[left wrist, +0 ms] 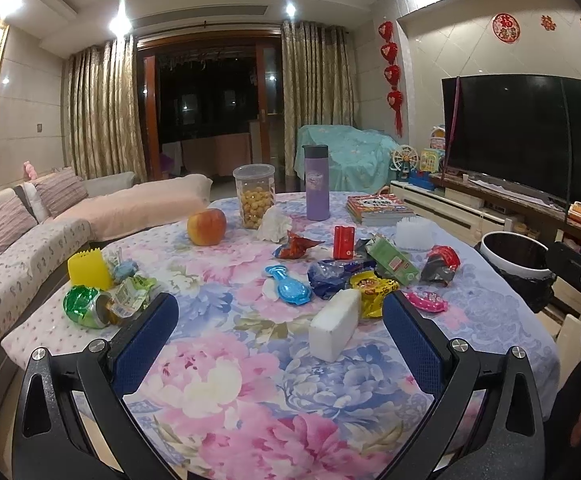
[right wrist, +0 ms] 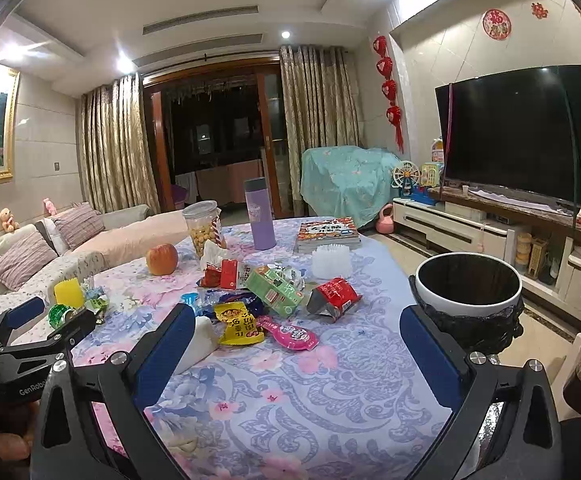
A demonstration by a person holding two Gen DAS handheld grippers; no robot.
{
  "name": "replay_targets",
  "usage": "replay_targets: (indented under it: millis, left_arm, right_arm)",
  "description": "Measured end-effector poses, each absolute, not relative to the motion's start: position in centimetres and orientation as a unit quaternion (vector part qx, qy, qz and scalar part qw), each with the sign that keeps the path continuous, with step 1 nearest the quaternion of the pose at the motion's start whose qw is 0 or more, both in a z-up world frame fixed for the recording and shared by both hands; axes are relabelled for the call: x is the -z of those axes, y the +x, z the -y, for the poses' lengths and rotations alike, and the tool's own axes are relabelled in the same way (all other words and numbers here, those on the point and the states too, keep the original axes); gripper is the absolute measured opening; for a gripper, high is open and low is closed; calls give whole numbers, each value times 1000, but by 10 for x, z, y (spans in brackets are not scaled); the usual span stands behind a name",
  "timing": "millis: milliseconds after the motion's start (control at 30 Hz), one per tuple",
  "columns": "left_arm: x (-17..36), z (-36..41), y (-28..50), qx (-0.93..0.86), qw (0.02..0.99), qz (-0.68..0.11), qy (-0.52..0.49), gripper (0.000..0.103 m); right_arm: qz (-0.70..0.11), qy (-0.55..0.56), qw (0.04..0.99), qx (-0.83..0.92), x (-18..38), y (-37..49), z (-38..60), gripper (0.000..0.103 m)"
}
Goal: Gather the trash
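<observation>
Your left gripper (left wrist: 280,312) and right gripper (right wrist: 294,324) gape empty over wrappers (right wrist: 240,326); your right finger (right wrist: 430,344) hides part of the bin (right wrist: 468,300).

"GenRobo" shows in white on the left gripper (right wrist: 30,320) body, cut off at the frame's edge. "128" reads on a white-and-red wrapper (right wrist: 239,272). The yellow packet (right wrist: 239,324) carries Chinese characters too distorted to read.
</observation>
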State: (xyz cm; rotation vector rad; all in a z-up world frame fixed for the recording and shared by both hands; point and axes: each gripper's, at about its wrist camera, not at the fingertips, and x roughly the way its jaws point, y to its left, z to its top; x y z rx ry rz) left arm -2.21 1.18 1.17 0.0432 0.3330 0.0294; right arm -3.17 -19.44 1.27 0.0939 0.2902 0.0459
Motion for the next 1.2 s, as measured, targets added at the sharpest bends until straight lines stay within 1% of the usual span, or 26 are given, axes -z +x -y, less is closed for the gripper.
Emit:
replay_targets:
  millis: [1200]
  left_arm:
    - [-9,-15,-21,-18,986,-166,21,103]
  right_arm:
    - [-150,40,988,-27,-11,-33,189,103]
